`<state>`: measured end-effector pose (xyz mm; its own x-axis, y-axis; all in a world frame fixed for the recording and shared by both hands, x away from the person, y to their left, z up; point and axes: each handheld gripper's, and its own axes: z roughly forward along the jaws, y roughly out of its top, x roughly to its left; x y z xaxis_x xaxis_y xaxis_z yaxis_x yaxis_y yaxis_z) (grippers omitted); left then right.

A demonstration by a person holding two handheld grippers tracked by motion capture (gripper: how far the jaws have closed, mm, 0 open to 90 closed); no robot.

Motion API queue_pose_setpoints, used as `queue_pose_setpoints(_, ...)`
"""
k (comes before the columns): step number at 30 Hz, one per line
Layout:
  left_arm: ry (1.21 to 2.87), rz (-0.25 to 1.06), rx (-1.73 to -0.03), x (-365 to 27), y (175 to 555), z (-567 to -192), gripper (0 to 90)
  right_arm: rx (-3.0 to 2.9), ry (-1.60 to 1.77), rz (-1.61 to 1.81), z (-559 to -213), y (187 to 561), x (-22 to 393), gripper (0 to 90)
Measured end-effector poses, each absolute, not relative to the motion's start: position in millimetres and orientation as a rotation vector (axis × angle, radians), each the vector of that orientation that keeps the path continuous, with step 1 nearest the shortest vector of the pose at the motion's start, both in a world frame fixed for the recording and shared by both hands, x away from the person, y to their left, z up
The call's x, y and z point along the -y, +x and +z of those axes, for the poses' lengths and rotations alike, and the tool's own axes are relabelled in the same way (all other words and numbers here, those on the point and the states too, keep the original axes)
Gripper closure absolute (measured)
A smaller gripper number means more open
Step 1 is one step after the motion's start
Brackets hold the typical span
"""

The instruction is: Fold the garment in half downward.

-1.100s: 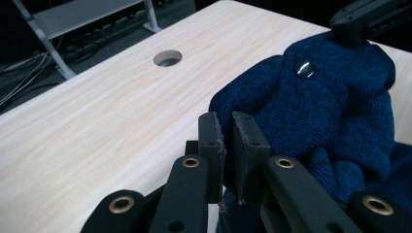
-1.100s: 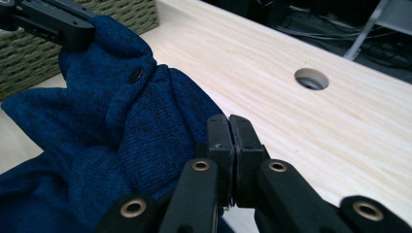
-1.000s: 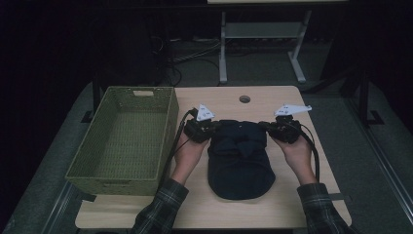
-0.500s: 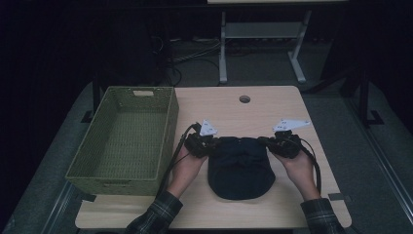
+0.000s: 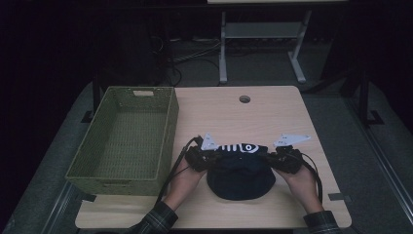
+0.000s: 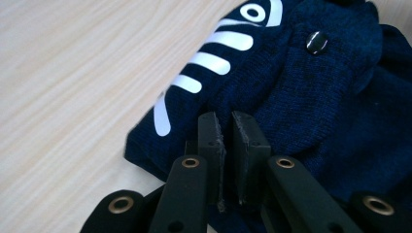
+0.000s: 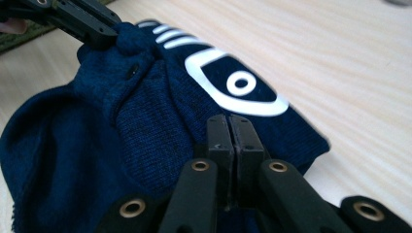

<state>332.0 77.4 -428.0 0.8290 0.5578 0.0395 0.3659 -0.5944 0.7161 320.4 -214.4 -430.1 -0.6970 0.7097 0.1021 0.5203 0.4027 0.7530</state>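
Observation:
A dark blue knit garment (image 5: 241, 178) with a white fish-skeleton print lies on the wooden table (image 5: 234, 117) near its front edge. Its far edge is folded back toward the person, print side up. My left gripper (image 5: 205, 158) is shut on the garment's left end, the jaws pinching a fold of knit (image 6: 316, 97) just below the white ribs; gripper tips (image 6: 227, 119). My right gripper (image 5: 273, 158) is shut on the right end, beside the fish's eye on the garment (image 7: 145, 111); gripper tips (image 7: 228, 121). The left gripper (image 7: 92, 26) also appears far off in the right gripper view.
A green woven basket (image 5: 170, 126) with nothing in it stands on the table's left side, close to the left hand. A round cable hole (image 5: 244, 99) sits in the far part of the tabletop. Bare wood lies beyond the garment.
Both hands have come toward the person and lower, drawing the garment's far edge back over itself. The white fish print now faces up.

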Motion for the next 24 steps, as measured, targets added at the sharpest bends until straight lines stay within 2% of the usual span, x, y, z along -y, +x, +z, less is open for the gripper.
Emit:
queue_pose_setpoints(7,2.23,0.306,-0.689,-81.7,329.5,-428.5,79.7,-2.431,1.1,1.191,-429.9,318.4,215.1,84.9)
queue_pose_setpoints(9,2.223,0.308,-0.687,-82.7,328.3,-426.7,75.5,-2.432,1.099,1.194,-429.3,317.5,215.9,81.8)
queue_pose_setpoints(12,2.196,0.32,-0.696,-85.1,326.7,-420.2,63.5,-2.413,1.095,1.234,-424.0,314.1,219.2,72.0)
queue_pose_setpoints(15,2.159,0.327,-0.686,-87.7,324.4,-408.9,57.7,-2.375,1.083,1.297,-414.4,310.3,223.8,66.5)
queue_pose_setpoints(22,2.067,0.354,-0.647,-89.4,324.0,-379.1,58.3,-2.308,1.038,1.374,-386.7,311.5,230.0,66.7)
queue_pose_setpoints(24,2.05,0.355,-0.641,-89.6,327.2,-373.4,65.2,-2.292,1.038,1.382,-381.3,313.4,230.9,71.2)
